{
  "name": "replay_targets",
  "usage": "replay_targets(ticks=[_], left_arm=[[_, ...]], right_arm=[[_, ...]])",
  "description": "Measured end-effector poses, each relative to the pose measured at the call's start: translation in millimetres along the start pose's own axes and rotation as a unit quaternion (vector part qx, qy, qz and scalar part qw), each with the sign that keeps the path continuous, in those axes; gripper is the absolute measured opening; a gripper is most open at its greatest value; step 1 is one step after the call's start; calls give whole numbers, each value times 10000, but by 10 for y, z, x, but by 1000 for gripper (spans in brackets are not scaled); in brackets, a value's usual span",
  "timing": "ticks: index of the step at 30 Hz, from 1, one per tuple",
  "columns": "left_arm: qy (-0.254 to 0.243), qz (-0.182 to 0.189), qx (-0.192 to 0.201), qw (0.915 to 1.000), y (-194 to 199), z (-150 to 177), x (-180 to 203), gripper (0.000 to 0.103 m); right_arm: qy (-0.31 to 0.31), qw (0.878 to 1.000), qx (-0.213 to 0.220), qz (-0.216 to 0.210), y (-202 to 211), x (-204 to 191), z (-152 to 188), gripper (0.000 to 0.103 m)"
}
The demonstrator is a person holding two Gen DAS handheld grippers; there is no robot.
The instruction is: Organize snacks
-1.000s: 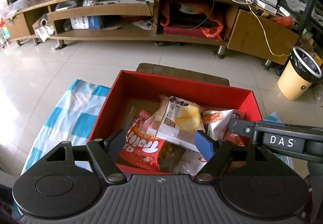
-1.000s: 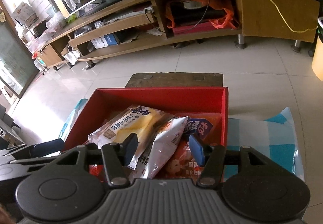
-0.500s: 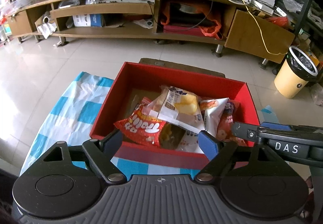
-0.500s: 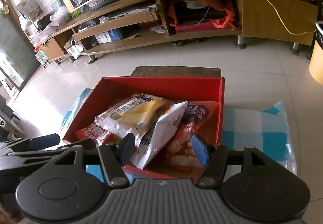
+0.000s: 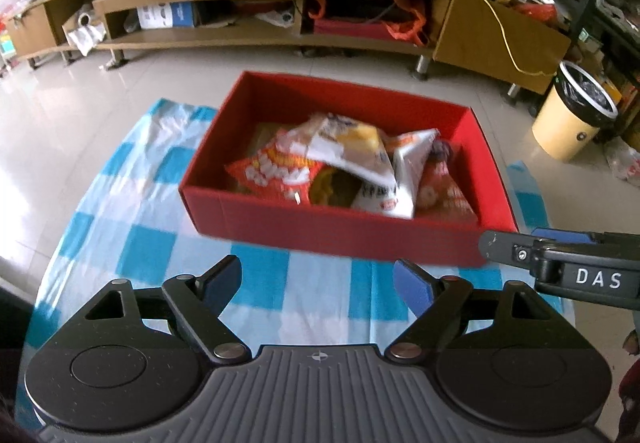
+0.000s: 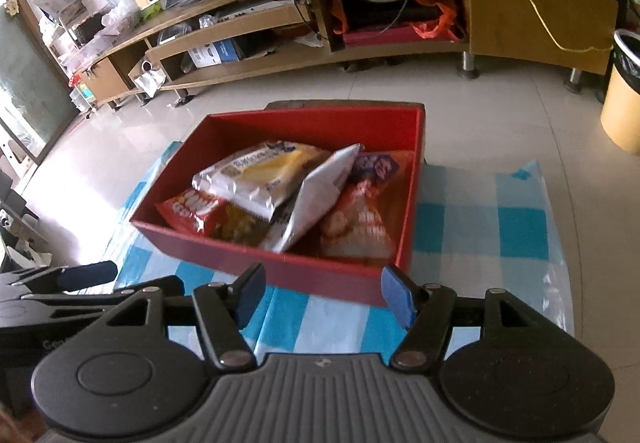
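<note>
A red box (image 5: 320, 227) (image 6: 240, 255) stands on a blue-and-white checked cloth (image 5: 140, 235) (image 6: 500, 223). Several snack packets lie piled inside: an orange-red packet (image 5: 272, 171) (image 6: 192, 207), a white-and-yellow pack (image 5: 348, 147) (image 6: 260, 175) on top, a silver-white bag (image 5: 404, 179) (image 6: 320, 195) and an orange bag (image 5: 444, 187) (image 6: 360, 215). My left gripper (image 5: 316, 271) hovers over the cloth in front of the box, open and empty. To its right, my right gripper (image 6: 323, 275) is at the box's near wall, also open and empty. Each gripper shows at the edge of the other's view.
A long wooden TV cabinet (image 5: 240, 39) with cluttered shelves runs along the far wall. A yellow waste bin (image 5: 572, 119) (image 6: 624, 103) stands on the tiled floor at the right. A dark wooden board (image 6: 340, 105) pokes out behind the box.
Both grippers have drawn back from over the snacks to the near side of the box, and their jaws stand a little wider. The packets stay in the box.
</note>
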State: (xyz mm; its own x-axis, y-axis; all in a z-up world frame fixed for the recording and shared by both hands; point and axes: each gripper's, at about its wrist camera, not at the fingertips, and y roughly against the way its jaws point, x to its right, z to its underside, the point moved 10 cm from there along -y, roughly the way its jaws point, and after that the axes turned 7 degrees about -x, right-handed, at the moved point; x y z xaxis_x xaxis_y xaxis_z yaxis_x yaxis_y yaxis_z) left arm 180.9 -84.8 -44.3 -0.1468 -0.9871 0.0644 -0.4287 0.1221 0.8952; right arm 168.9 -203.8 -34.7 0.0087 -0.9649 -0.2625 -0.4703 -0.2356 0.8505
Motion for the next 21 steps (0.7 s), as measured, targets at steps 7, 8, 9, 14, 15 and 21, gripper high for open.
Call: replay_targets(ticks=[7, 8, 9, 14, 15, 21], left_arm=[[-194, 20, -151, 9997, 21, 265, 21, 88], [-201, 39, -188, 9996, 19, 306, 19, 88], [-204, 57, -233, 9995, 12, 348, 13, 88], [-208, 62, -378, 9990, -5, 522, -23, 88], [-219, 64, -406, 9989, -9, 559, -28, 89], [-241, -1, -649, 9976, -114, 784, -71, 90]], right_arm=[[-1, 9998, -179, 64, 99, 87, 394, 63], [-27, 9997, -207, 86, 106, 110, 447, 63], [-67, 9996, -245, 108, 115, 143, 515, 63], [-274, 9989, -341, 154, 177, 255, 767, 63], [-316, 9988, -343, 157, 190, 274, 802, 63], [-492, 9978, -410, 151, 235, 302, 1011, 64]])
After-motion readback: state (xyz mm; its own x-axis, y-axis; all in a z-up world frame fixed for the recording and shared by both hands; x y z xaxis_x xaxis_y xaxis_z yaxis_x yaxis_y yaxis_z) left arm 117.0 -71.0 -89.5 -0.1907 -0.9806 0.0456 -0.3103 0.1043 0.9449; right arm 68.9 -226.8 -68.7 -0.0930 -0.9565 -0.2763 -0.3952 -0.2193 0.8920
